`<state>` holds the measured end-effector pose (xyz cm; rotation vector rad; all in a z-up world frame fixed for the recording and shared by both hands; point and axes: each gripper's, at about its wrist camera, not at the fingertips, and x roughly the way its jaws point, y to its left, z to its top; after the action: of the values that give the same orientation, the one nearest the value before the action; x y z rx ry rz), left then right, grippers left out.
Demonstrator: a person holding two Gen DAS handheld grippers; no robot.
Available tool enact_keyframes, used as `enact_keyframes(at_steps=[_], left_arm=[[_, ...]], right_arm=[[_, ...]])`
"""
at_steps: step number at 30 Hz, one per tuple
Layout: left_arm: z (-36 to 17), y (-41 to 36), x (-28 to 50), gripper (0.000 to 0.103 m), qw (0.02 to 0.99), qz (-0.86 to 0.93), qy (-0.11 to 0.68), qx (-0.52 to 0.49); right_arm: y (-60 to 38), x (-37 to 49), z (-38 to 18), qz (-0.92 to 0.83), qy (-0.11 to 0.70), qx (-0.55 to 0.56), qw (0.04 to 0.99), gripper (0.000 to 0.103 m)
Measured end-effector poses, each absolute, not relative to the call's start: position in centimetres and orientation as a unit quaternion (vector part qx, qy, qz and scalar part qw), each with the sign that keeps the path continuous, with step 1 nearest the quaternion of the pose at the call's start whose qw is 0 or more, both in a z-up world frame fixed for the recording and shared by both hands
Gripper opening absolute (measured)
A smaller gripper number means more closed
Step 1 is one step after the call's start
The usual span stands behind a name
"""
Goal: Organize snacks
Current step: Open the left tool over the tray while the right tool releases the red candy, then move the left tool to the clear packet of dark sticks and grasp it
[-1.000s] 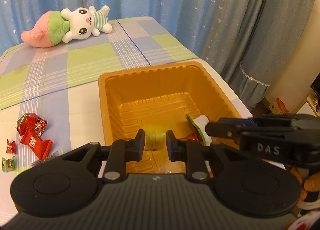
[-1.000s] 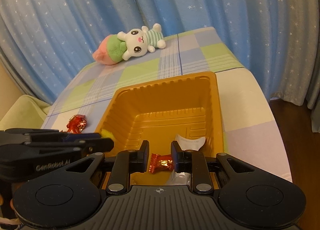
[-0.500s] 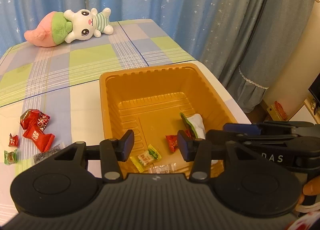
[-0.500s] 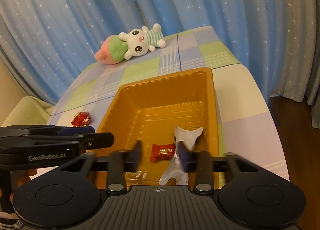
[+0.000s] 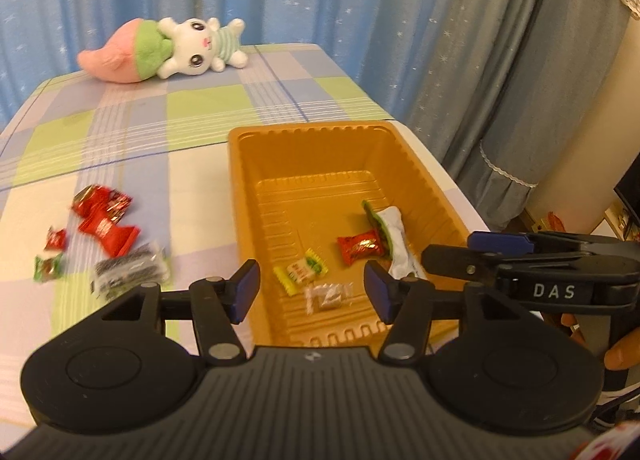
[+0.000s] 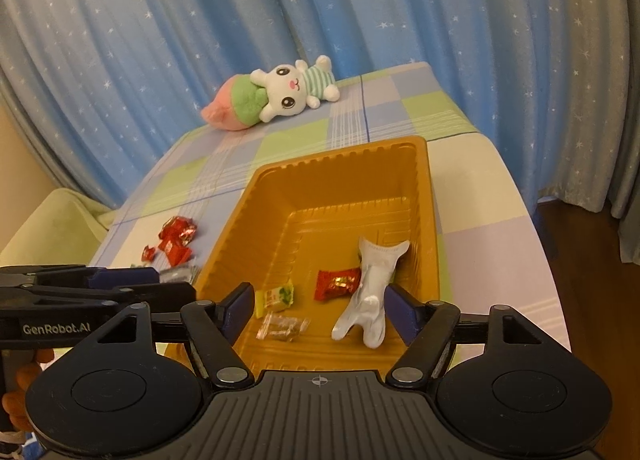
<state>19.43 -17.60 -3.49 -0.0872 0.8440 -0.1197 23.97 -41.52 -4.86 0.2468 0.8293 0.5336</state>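
An orange plastic tray (image 5: 312,128) (image 6: 340,156) holds a red candy (image 5: 360,248) (image 6: 338,284), a yellow-green candy (image 5: 302,272) (image 6: 276,296), a clear wrapper (image 5: 328,296) (image 6: 284,326) and a silver packet (image 5: 394,236) (image 6: 372,292). My left gripper (image 5: 311,288) hovers over the tray's near end, its jaws opening with nothing pressed between them. My right gripper (image 6: 320,306) hangs beside it, also opening and empty. On the cloth left of the tray lie loose red candies (image 5: 104,220) (image 6: 176,240), a dark packet (image 5: 130,272) and a small green sweet (image 5: 48,266).
A plush rabbit toy (image 5: 168,48) (image 6: 276,100) lies at the far end of the checked tablecloth. Blue starred curtains hang behind. The table's right edge runs close beside the tray. A person's hand (image 5: 624,352) holds the right gripper's handle.
Both grippers were shut, the left on the yellow-green candy, the right on the red candy. Both let go; the candies now lie in the tray. Both grippers drew back a little.
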Motion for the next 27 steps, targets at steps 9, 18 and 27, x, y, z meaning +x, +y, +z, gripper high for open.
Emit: enact_keyframes(at_steps=[9,18,27], left_arm=[[-3.5,-15.1,15.5,0.059,0.911,-0.027,0.409,-0.043],[-3.8,-11.2,13.0,0.059,0.907,-0.007,0.419,-0.048],[-4.0,-6.8,12.1,0.059,0.909,-0.008,0.415,-0.032]], right_arm=[[-40.5,21.6,-4.7,0.270,0.405,0.099,0.868,0.073],[-37.4,19.6,-4.2,0.289,0.406,0.093,0.862,0.074],[-32.2,19.2,-4.0,0.301,0.407,0.093,0.857,0.075]])
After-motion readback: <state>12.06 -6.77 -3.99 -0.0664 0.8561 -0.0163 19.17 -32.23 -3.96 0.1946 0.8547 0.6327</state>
